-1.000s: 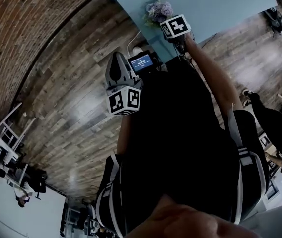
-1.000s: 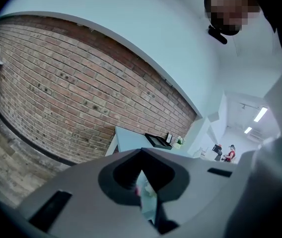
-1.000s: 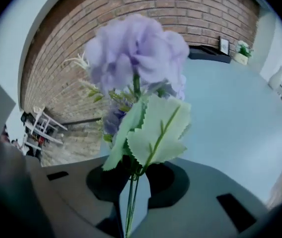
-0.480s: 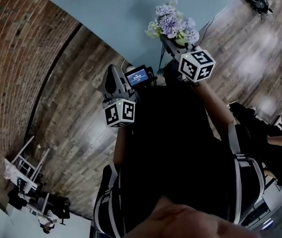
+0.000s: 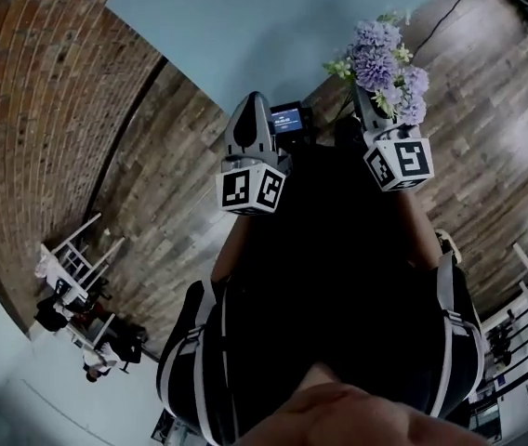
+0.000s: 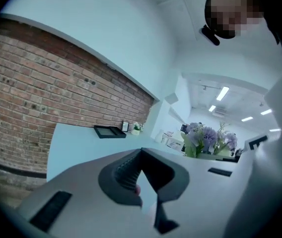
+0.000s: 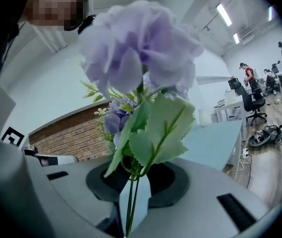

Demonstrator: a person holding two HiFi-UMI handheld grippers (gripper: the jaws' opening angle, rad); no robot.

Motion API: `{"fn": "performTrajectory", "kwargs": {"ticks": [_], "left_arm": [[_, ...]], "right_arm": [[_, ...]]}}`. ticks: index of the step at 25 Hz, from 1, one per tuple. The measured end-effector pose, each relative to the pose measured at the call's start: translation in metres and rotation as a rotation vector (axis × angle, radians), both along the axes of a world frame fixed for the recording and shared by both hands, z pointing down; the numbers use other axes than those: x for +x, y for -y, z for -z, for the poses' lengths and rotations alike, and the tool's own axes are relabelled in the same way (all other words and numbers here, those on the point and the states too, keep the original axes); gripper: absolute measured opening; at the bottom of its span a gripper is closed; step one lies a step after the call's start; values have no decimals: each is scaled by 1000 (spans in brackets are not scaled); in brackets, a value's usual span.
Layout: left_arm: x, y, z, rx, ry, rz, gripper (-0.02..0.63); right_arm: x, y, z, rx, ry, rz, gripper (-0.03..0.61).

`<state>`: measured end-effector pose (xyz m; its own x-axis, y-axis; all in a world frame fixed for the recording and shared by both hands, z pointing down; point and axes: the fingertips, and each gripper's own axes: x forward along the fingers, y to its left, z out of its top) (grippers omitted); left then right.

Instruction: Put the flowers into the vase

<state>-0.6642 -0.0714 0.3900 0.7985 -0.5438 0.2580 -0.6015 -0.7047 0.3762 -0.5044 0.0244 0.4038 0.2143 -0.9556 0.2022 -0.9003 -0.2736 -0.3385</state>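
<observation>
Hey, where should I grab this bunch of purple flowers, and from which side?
Grip the thin green stems below the leaves, coming from the stem end with the jaws across them. The stems form a narrow, firm bundle, while the flower heads are wide and soft and would likely crush. The right gripper is closed on the stems just there.

We hold both forearms (image 5: pixel 415 230) out ahead of the chest, roughly side by side. Our left gripper (image 6: pixel 141 155) points forward with its jaws together at the tips, nothing between them (its own view shows this plainly). Our right gripper (image 7: pixel 136 176) is clamped on the stems of the flowers (image 7: pixel 141 58), blooms standing above the jaws.
</observation>
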Motion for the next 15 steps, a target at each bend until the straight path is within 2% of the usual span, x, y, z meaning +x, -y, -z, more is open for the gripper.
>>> {"fn": "performTrajectory", "kwargs": {"ticks": [4,15], "left_arm": [[50,-33,-6,19,48,-63,14],[187,-113,2,44,41,-271,14]], "right_arm": [[36,-43,-5,31,33,-28,94],[136,-145,10,64,32,-199,94]]}}
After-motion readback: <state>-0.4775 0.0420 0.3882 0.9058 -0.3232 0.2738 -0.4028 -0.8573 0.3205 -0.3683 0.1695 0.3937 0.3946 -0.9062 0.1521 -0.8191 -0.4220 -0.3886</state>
